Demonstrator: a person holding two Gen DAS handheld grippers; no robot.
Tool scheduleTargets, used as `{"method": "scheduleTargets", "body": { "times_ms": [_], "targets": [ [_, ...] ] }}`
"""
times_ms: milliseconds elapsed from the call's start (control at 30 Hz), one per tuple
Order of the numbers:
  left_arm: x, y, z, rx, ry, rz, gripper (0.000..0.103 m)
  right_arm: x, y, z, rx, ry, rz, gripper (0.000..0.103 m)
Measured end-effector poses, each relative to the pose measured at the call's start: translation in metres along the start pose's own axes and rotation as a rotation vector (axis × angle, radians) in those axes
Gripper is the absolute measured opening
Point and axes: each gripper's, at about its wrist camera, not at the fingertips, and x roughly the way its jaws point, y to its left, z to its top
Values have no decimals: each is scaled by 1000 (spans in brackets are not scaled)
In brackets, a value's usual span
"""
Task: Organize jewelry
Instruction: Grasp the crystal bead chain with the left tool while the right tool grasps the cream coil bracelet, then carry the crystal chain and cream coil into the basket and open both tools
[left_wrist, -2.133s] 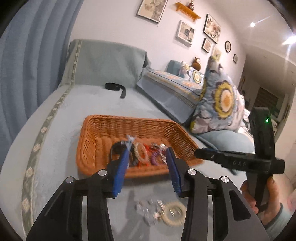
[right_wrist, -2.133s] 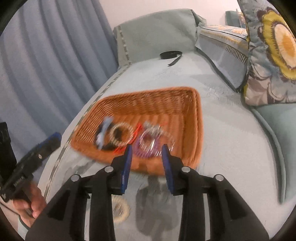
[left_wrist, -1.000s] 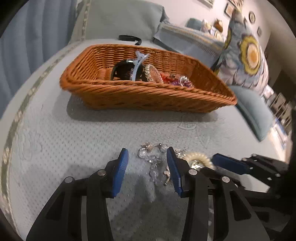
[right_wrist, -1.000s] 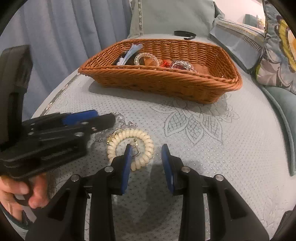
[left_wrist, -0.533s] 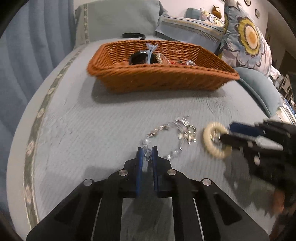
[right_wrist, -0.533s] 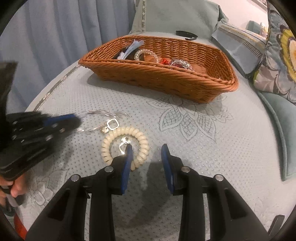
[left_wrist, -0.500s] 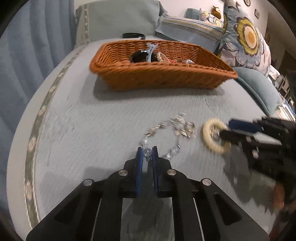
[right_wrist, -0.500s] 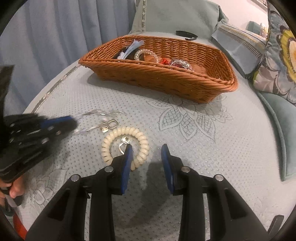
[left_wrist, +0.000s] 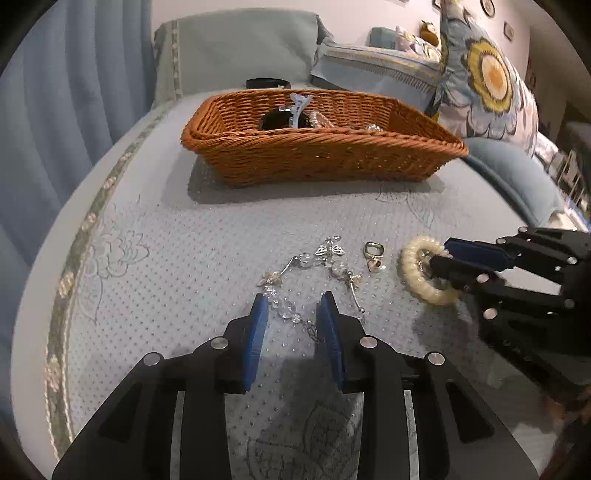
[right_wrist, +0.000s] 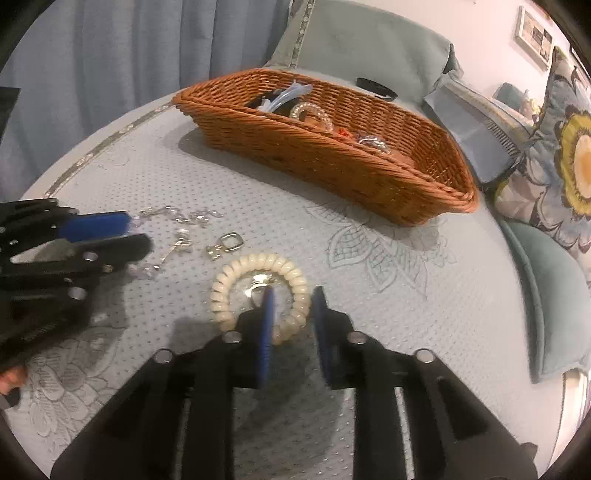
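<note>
I'm working over a pale blue quilted bedspread (left_wrist: 155, 258) stitched with dots and flower outlines, with blue curtains (left_wrist: 55, 110) hanging at the far left and a grey-green cushion (left_wrist: 240, 48) at the back. A brown wicker basket (left_wrist: 317, 155) sits on the bedspread beyond both tools, already holding a black ring with a pale blue clip, a clear beaded bracelet (right_wrist: 310, 110) and some red pieces. A black band (left_wrist: 267, 82) lies behind it, and a big floral pillow (left_wrist: 487, 77) leans at the far right. My left gripper (left_wrist: 293, 310) hangs low with its 2 blue pads parted at a moderate width, holding nothing; the crystal bead chain (left_wrist: 314, 273) lies loose on the cloth, its near end running in between those pads. Just right of the chain rests a small square gold clasp (left_wrist: 373, 253). Further right, the cream spiral hair tie (right_wrist: 258, 291) lies flat, and my right gripper (right_wrist: 293, 295) has its fingers narrowly apart and straddling the near rim of the coil, 1 pad inside the ring and 1 outside, not pinching it.
</note>
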Motion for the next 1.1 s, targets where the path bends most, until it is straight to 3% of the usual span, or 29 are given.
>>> {"method": "scheduleTargets", "body": {
  "times_ms": [33,100,133,333,600,1100],
  "targets": [
    [0,-1,0,3,1,5,28,0,-1,0,6,-2,6,9],
    [0,2,0,-9,1,11,8,-2,-4,0,30,-6,29,9],
    [0,5,0,-20,2,-1,7,-2,-7,0,43,-8,43,9],
    [-8,23,0,-100,-26,-126,7,-16,-26,1,115,-55,112,9],
    [-44,48,6,-227,-164,-353,7,-43,-45,6,183,-162,142,9],
    [-96,34,18,-184,-329,-459,7,-68,-55,9,201,-241,141,9]
  ]
}}
